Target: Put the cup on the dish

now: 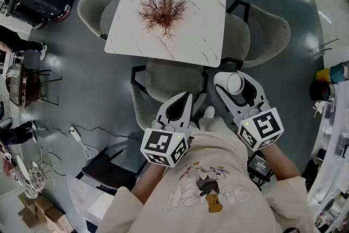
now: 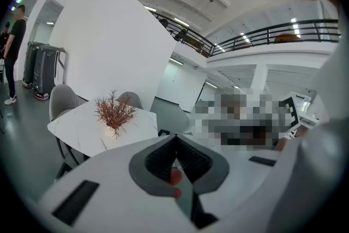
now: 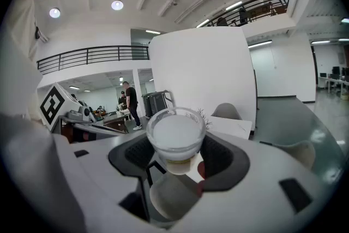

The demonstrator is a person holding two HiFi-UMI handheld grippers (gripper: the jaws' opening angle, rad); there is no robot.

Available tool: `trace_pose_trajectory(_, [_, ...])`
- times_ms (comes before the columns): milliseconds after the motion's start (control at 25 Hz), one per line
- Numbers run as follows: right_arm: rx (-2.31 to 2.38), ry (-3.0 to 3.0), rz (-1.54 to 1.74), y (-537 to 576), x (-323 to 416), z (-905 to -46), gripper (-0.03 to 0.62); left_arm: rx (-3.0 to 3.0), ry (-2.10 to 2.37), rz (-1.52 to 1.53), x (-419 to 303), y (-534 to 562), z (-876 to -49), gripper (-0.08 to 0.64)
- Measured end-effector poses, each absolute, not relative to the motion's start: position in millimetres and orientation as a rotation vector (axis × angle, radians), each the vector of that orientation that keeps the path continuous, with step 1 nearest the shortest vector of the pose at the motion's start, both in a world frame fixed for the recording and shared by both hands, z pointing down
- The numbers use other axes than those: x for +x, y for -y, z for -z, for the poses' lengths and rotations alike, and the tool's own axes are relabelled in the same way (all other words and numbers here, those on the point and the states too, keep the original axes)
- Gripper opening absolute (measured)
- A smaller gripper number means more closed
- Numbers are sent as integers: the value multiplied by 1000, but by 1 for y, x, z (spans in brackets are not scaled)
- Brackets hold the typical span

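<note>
Cup (image 3: 175,136): small round tumbler with a clear wall and a thick rim. The inside reads milky white. It narrows to a smaller base with a faint yellowish band low down. In the head view it shows as a plain white disc.
Cup position: in the air, just short of the near right corner of the desk (image 1: 191,41), not over the desktop.
Right hand-held gripper (image 1: 235,87): jaws spread wide, with the dark pads pressing on opposite sides of the cup, which is gripped. The marker cube sits at the rear, close to the person's chest.
Left hand-held gripper (image 2: 175,142): jaws brought together at the tips with nothing between them. It is held on the near side of the desk, beside the right one.
Desk: square white top with thin marble veining.
Plant (image 1: 162,10): dry reddish-brown sprigs standing near the middle of the desk.
Chairs (image 1: 169,82): grey and padded, drawn up on the near, left and right sides of the desk. The near one is under the left hand-held gripper.
Floor beyond the desk: dark grey and glossy.
</note>
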State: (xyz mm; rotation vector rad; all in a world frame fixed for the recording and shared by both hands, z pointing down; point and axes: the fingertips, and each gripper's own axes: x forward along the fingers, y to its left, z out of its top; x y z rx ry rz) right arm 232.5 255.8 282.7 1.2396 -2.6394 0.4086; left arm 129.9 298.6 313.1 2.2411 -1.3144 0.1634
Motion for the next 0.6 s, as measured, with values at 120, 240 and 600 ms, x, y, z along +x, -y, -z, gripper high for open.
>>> trace_pose_trajectory(120, [1232, 2645, -415, -256, 232, -283, 265, 2245, 1316, -166, 131, -298, -313, 3])
trace_pose_trajectory(240, [1215, 2650, -421, -257, 232, -284, 265, 2239, 1325, -166, 131, -298, -313, 3])
trace_pose_trajectory(600, [1204, 2673, -450, -258, 238, -283, 265, 2219, 1349, -170, 133, -301, -315, 3])
